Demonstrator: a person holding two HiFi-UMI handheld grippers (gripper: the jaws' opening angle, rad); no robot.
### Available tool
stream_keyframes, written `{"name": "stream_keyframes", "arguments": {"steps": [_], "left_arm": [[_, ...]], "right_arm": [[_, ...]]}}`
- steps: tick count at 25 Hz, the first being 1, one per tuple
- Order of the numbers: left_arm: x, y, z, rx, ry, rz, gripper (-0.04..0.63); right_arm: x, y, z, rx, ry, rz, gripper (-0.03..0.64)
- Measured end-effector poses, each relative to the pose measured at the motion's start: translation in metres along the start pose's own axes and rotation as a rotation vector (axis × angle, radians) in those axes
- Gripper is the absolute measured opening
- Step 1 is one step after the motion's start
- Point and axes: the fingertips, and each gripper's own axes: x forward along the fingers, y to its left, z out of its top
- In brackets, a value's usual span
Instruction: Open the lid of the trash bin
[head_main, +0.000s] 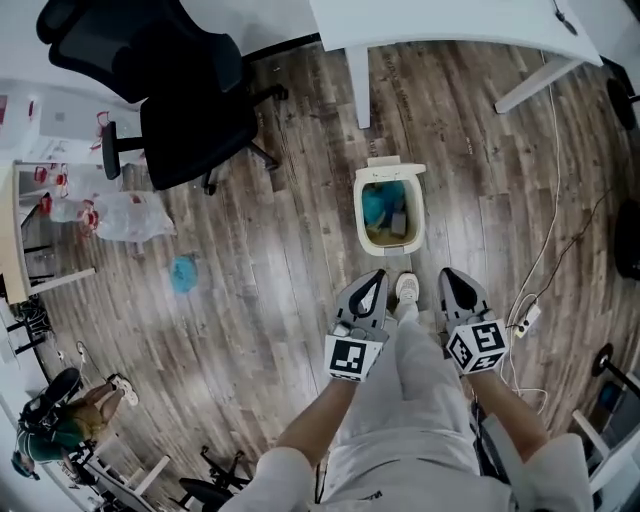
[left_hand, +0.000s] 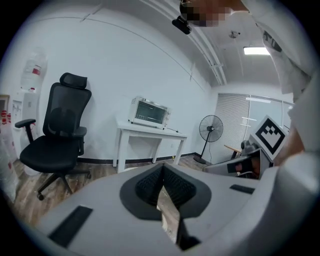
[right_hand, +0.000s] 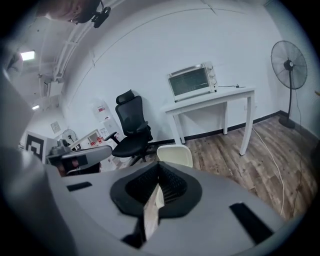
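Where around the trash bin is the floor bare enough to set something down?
Bare floor lies between the trash bin and the blue object at left, and between bin and white cable at right. Crowded: the bin's near side, at the shoe.

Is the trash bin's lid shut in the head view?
No: the trash bin stands open, its lid tipped back and rubbish showing inside.
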Motion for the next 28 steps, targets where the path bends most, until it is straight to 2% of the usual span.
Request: {"name": "stream_keyframes", "arguments": {"steps": [5,11,17,22,28], "left_arm": [[-0.026,-0.011,0.057,0.002,-0.027,-0.011,0.002],[-0.057,-0.025,0.116,0.055,-0.096,-0.007,0.002],[-0.085,-0.059,0.155,0.079,-0.171,0.025,0.002],[-0.122,-0.101,0.171,0.127,-0.242,0.081,0.002],[-0.177,-0.172,0.162,0.147,-0.293,0.154,0.002]], "right_arm": [[-0.059,0.016,0.041,-0.031,-0.042,-0.016,0.017],[-0.116,0.032,0.09,-0.063,-0.149,-0.024,0.017],[-0.17,0.041,0.12,-0.058,-0.236,0.009,0.017],[-0.225,0.045,0.123,-0.098,-0.278,0.066,0.016],[-0.303,0.032,0.095,-0.096,-0.304,0.106,0.016]]}}
